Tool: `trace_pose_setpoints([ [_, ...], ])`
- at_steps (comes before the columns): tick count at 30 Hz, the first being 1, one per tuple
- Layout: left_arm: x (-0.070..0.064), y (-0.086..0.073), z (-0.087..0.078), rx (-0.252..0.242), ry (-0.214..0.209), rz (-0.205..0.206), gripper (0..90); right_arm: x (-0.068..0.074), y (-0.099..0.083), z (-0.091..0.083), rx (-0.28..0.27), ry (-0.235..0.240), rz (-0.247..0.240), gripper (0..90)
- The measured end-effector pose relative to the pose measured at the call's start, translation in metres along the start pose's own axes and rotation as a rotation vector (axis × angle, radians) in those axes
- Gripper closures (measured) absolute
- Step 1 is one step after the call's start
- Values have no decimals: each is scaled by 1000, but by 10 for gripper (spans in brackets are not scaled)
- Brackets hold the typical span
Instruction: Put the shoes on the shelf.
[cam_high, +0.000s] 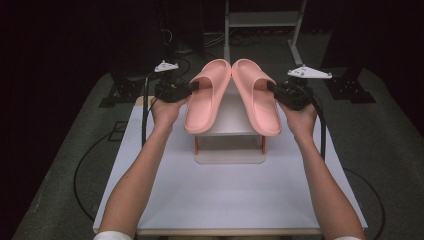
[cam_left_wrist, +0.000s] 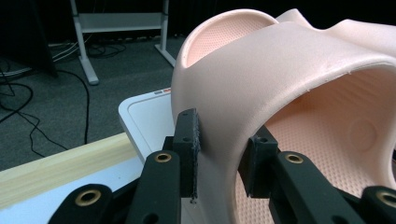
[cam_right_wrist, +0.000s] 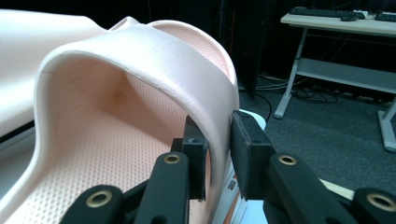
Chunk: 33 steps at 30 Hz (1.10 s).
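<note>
Two pink slide sandals lean on a small white rack (cam_high: 230, 117) at the table's far middle, toes meeting at the top. My left gripper (cam_high: 192, 86) is shut on the outer strap of the left sandal (cam_high: 205, 97); the left gripper view has that strap (cam_left_wrist: 243, 93) pinched between the black jaws at the left gripper (cam_left_wrist: 222, 161). Over on the other side, my right gripper (cam_high: 272, 87) is shut on the outer strap of the right sandal (cam_high: 257, 97). In the right gripper view the strap (cam_right_wrist: 154, 56) runs between the jaws at the right gripper (cam_right_wrist: 218, 156).
The white table (cam_high: 225, 195) stretches toward me in front of the rack. A wooden strip (cam_left_wrist: 60, 161) edges the table at the left. Metal desk legs (cam_high: 260, 20) and cables (cam_left_wrist: 28, 116) stand on the grey carpet beyond. A desk with a keyboard (cam_right_wrist: 322, 11) is at far right.
</note>
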<state>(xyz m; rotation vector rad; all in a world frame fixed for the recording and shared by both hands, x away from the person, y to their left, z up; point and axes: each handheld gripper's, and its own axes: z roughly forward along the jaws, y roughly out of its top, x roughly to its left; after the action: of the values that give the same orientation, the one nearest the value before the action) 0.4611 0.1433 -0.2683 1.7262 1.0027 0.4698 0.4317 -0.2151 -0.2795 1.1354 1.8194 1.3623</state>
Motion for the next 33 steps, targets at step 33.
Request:
trace_pose_setpoints([
  [33, -6, -1, 20, 30, 18, -19, 666, 5, -3, 20, 9, -68, 66, 714],
])
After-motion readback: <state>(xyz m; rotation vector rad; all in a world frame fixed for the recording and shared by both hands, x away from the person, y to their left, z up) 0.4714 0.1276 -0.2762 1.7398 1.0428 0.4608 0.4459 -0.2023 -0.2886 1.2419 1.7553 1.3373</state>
